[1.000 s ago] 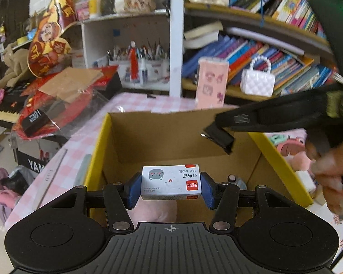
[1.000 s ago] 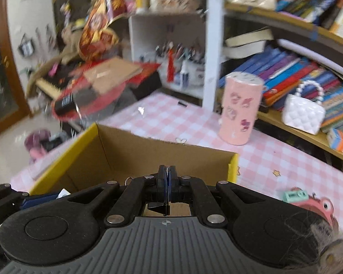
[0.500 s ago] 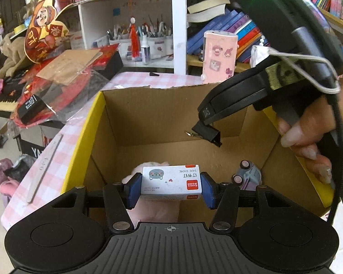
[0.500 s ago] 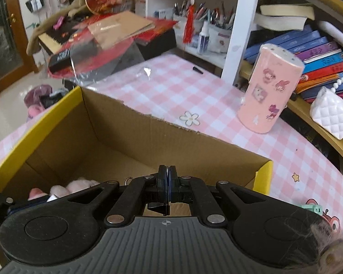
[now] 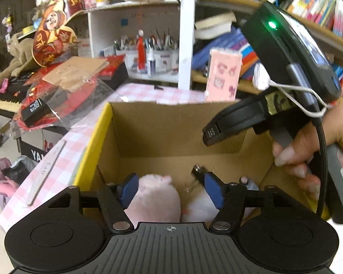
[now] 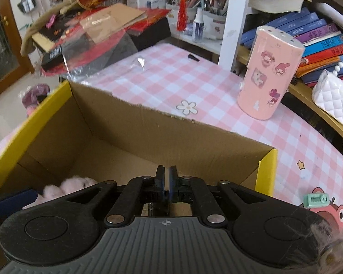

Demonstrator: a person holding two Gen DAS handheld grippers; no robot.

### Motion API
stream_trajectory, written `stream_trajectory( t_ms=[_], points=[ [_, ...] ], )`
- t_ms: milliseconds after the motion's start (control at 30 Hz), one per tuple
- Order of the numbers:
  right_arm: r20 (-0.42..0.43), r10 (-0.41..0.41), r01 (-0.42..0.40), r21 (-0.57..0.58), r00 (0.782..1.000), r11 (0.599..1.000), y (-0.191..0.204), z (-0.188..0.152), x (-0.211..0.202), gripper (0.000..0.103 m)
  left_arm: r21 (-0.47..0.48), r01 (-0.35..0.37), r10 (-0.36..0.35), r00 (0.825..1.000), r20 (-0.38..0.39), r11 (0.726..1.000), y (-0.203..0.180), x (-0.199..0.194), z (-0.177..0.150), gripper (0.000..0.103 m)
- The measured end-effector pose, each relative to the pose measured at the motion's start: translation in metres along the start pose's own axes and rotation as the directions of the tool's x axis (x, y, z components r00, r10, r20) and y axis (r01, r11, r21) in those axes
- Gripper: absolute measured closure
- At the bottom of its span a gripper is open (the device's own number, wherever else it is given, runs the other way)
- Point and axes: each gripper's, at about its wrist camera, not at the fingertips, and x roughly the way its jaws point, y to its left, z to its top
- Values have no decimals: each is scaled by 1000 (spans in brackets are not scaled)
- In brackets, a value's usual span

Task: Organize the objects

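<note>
Over cardboard box (image 5: 171, 132) already holding pink plush (image 5: 155, 196): left gripper (image 5: 171, 186) opening, empty; right gripper (image 6: 166, 178) at 2 o'clock, parting slightly, empty; pink canister (image 6: 269, 73) and green clip (image 6: 315, 200) left outside.

A lived-in home, likely a child's room or study: a worktop (image 6: 194, 84) under a pink checked cloth with flower and star stickers, wooden shelves crammed with books (image 6: 308, 29), pots of pens (image 6: 203, 2) in a white cubby, a pink cartoon tin (image 6: 267, 73), a white quilted purse (image 6: 333, 96), a keyboard piano (image 5: 4, 98) heaped with clutter, a plush toy (image 5: 153, 196) in a cardboard box (image 5: 171, 125)
</note>
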Motion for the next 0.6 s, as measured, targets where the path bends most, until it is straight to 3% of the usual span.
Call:
stream_trajectory(
  t_ms=[300,600],
  points=[
    [115,21,-30,75,993,997,5,-5,-51,88,-43,-15,19,995,99,999,19,-40,5,22],
    [255,3,-35,121,967,992,28,-23,-113,75,-54,-1,10,987,159,999,37,-84,-6,21]
  ],
)
